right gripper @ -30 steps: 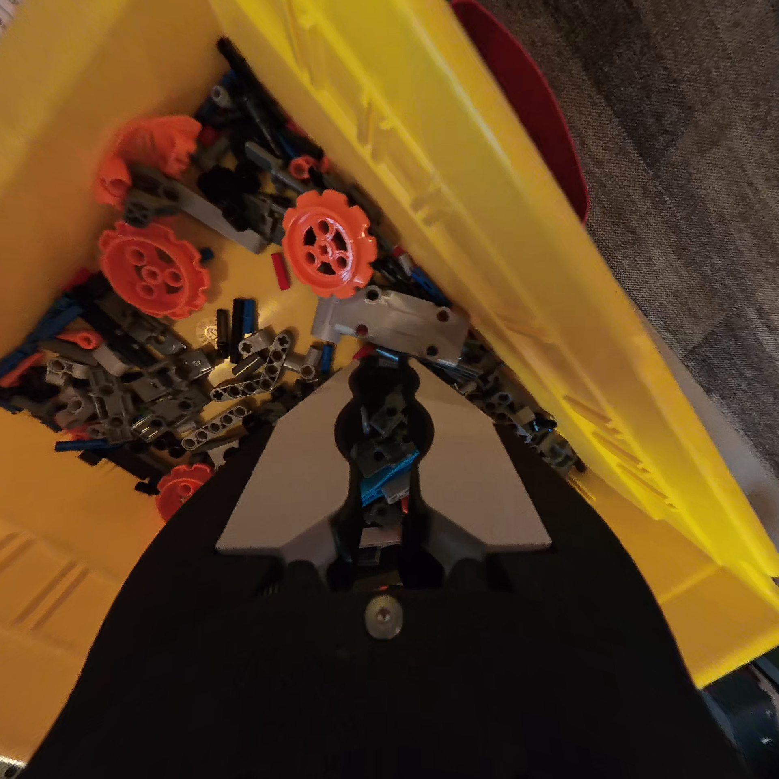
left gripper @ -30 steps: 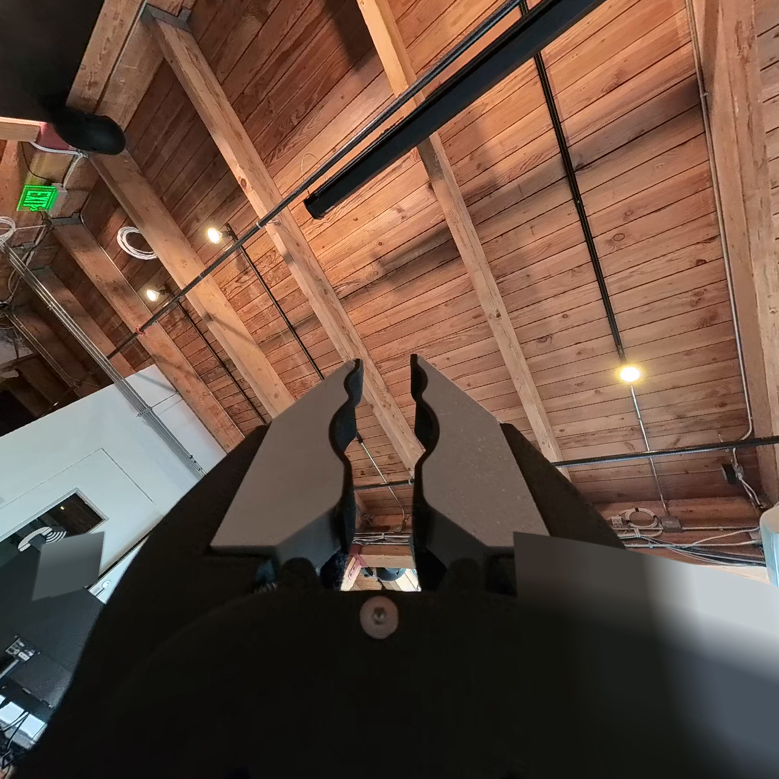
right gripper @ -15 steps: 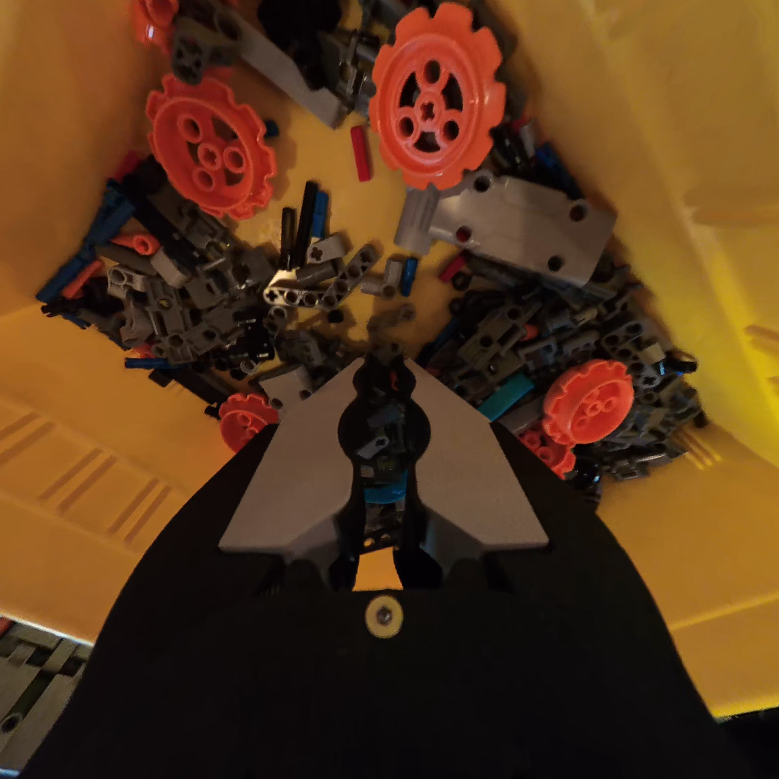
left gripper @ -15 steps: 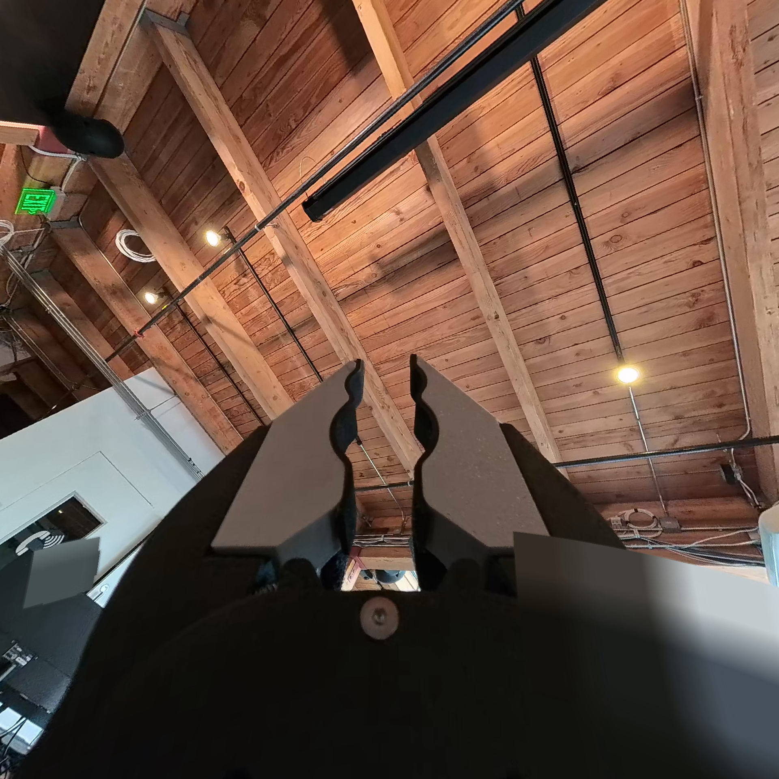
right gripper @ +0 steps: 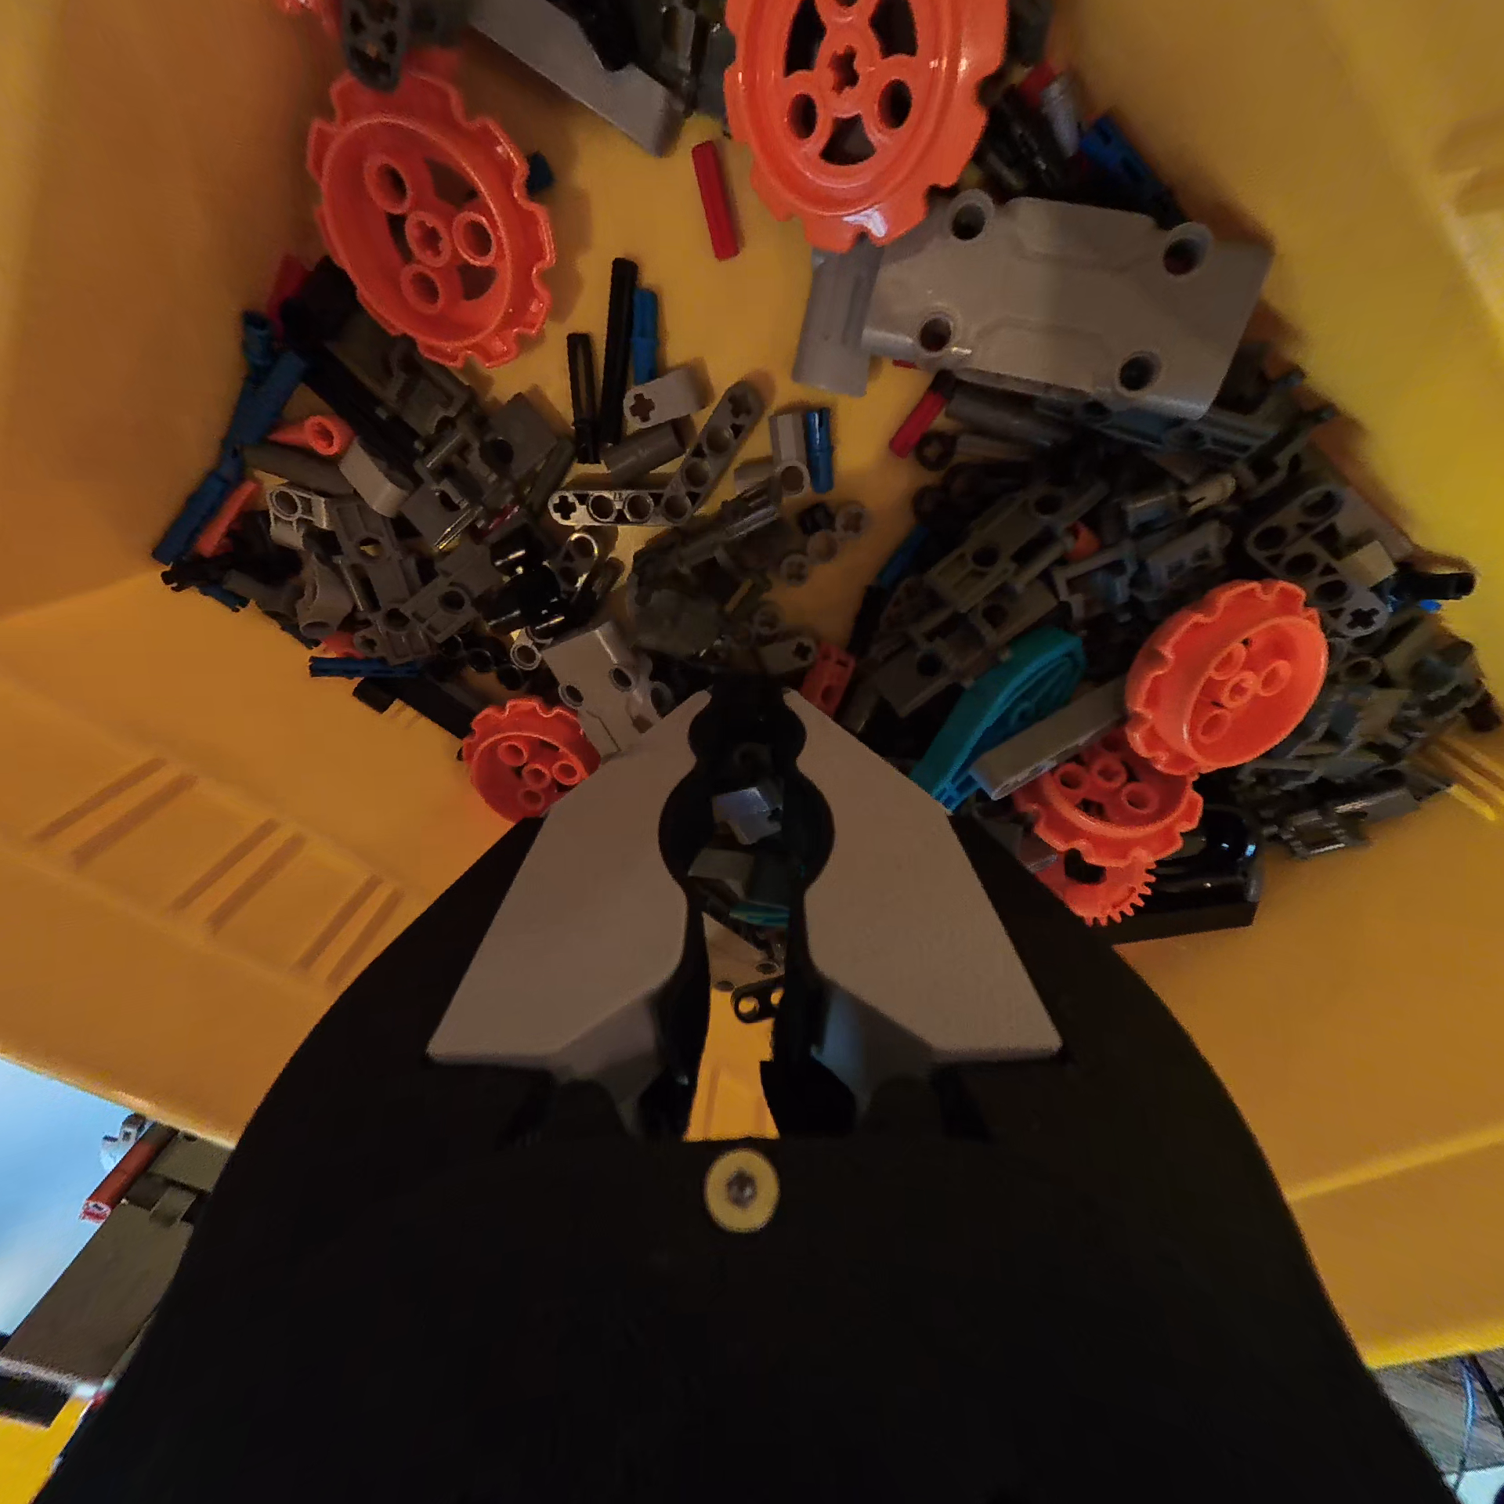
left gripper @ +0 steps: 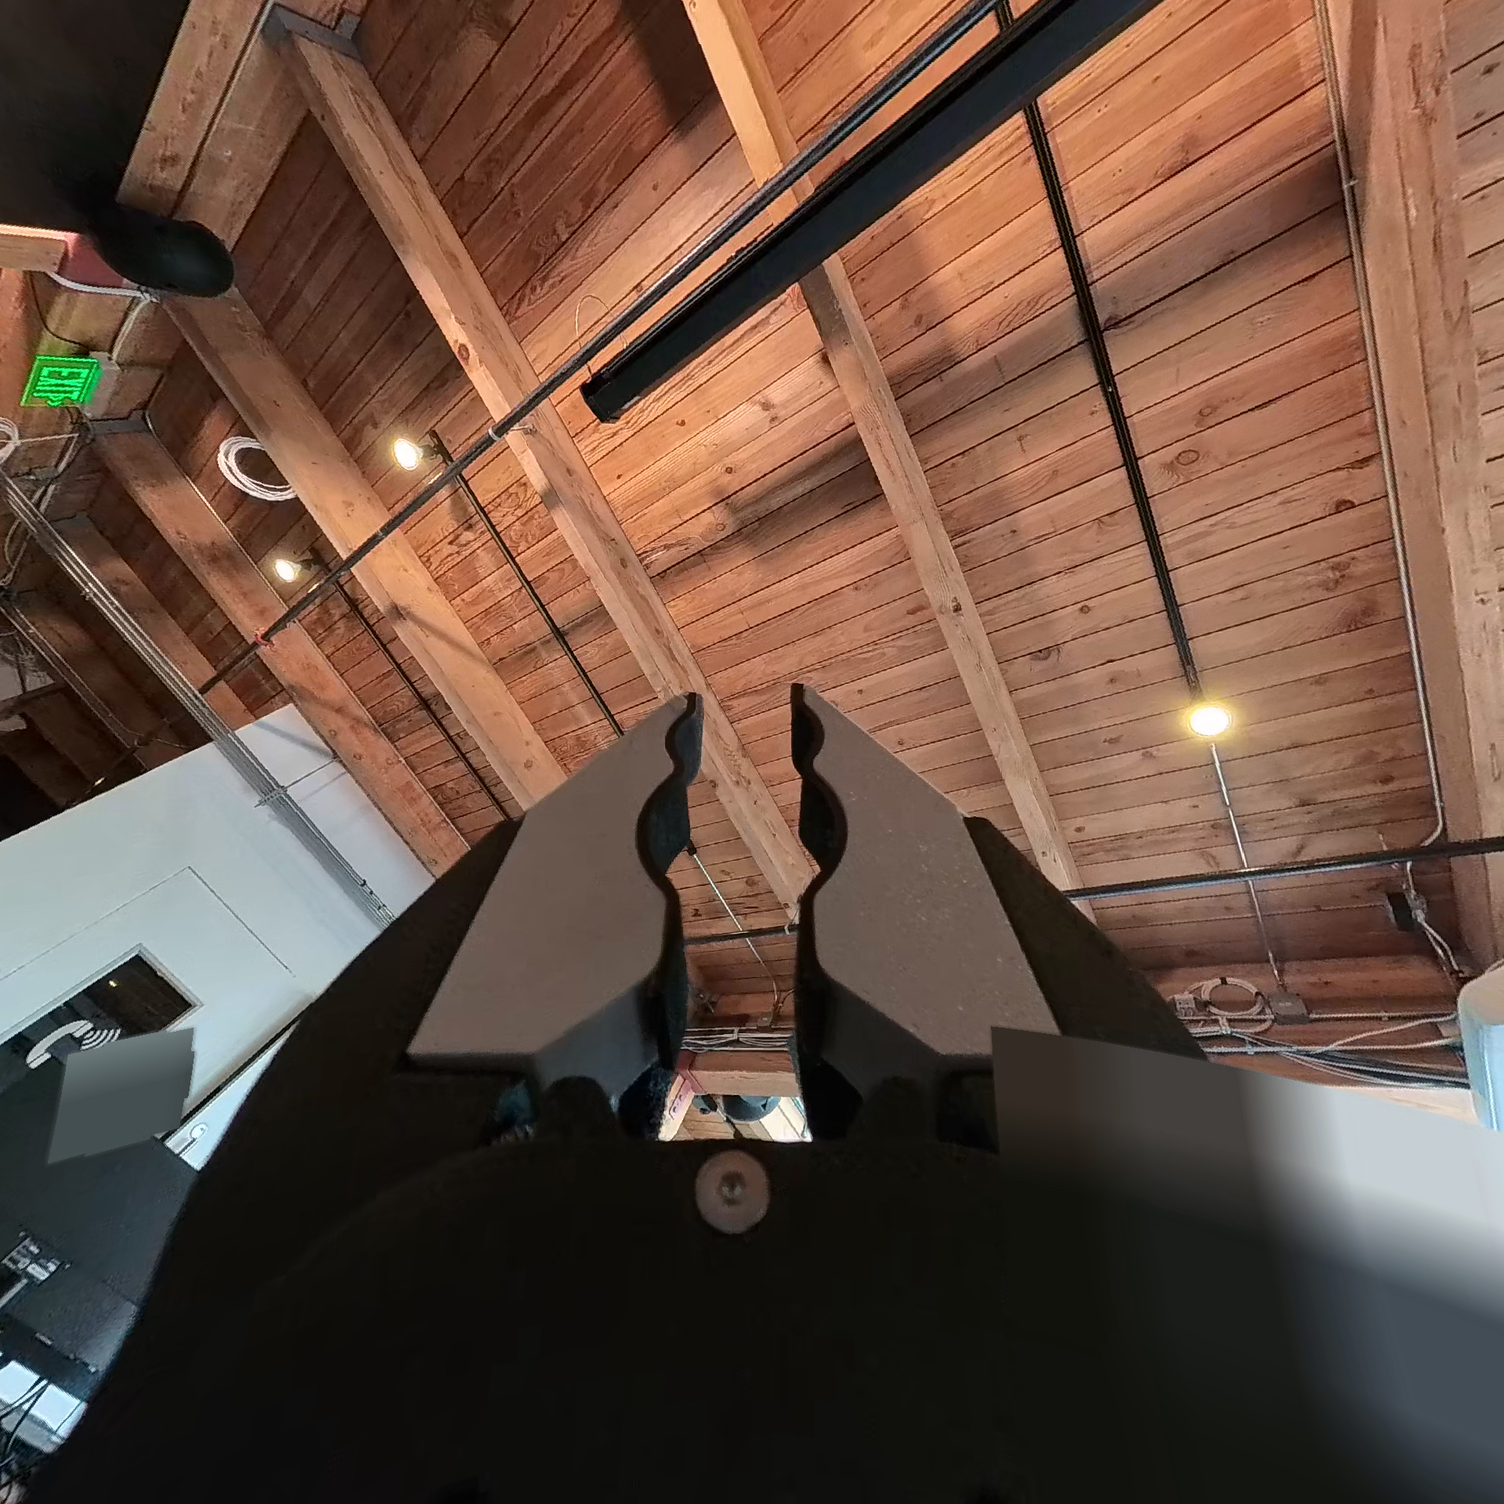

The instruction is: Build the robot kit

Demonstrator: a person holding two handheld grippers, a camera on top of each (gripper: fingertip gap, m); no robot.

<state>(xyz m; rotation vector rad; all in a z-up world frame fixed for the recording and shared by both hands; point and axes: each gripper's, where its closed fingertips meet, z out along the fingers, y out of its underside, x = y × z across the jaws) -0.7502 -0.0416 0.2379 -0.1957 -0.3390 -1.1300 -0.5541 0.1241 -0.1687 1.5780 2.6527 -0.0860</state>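
Observation:
My right gripper (right gripper: 747, 701) is inside a yellow plastic bin (right gripper: 203, 854), low over a heap of small grey, black and blue construction-toy parts (right gripper: 716, 570). Its jaws stand a narrow gap apart and I see nothing gripped between them. Its tips hover at the near edge of the heap, by a small orange gear (right gripper: 529, 758) and a light grey block (right gripper: 606, 671). Large orange toothed wheels (right gripper: 431, 220) (right gripper: 854, 114) lie farther in, with a grey motor-like housing (right gripper: 1050, 301). My left gripper (left gripper: 745, 708) points up at a wooden ceiling, slightly open and empty.
More orange wheels (right gripper: 1229, 675) and a teal curved piece (right gripper: 1001, 716) lie at the right of the bin. The bin's walls rise on the left and right. The left wrist view shows beams (left gripper: 911, 488), black rails, spot lamps (left gripper: 1208, 719) and a white wall (left gripper: 163, 854). About 45 cm separates my left fingertips from my right. The left gripper is farther from the grey motor-like housing (right gripper: 1050, 301), some 45 cm, than the right, some 9 cm.
My right gripper has moved over the bin wall and down into the bin, closer to the parts. Its jaw gap is unchanged. My left gripper has barely moved.

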